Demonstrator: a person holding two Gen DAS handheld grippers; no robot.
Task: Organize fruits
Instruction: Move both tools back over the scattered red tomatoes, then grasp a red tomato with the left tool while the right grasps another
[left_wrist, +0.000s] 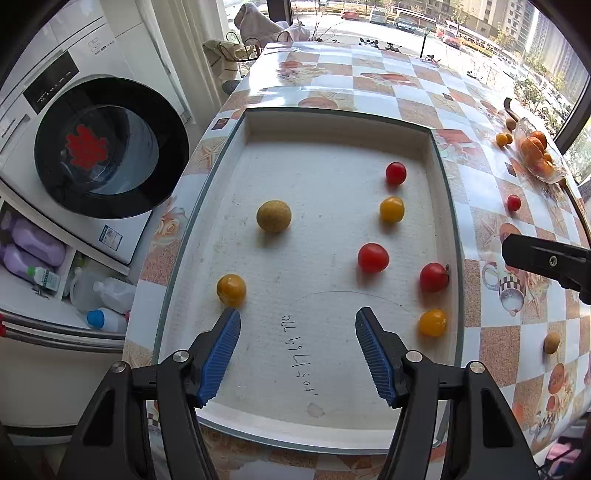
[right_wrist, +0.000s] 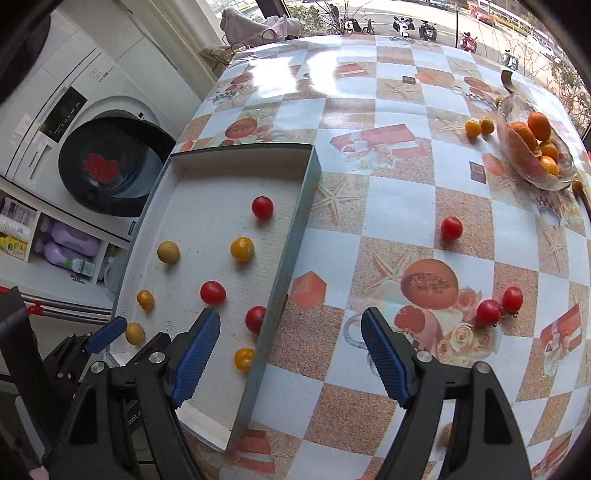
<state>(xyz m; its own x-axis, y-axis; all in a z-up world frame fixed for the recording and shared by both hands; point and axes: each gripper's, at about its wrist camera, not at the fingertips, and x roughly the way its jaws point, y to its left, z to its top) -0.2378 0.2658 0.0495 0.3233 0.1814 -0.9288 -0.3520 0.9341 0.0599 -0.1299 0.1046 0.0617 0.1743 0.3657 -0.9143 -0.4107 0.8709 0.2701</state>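
Note:
A white tray (left_wrist: 332, 125) with a green rim lies on the table's left side and holds several red and yellow cherry tomatoes and a tan round fruit (left_wrist: 273, 216). My left gripper (left_wrist: 297, 317) is open and empty over the tray's near part, its left finger beside a yellow tomato (left_wrist: 231, 290). My right gripper (right_wrist: 290, 317) is open and empty above the tray's right wall (right_wrist: 291, 236). Loose red tomatoes (right_wrist: 451, 228) (right_wrist: 488, 312) lie on the tablecloth to its right.
A glass dish (right_wrist: 517, 166) of oranges stands at the far right, with two yellow tomatoes (right_wrist: 472, 128) beside it. A tan fruit (left_wrist: 551, 342) lies on the cloth right of the tray. A washing machine (left_wrist: 92, 140) and a shelf with bottles stand left of the table.

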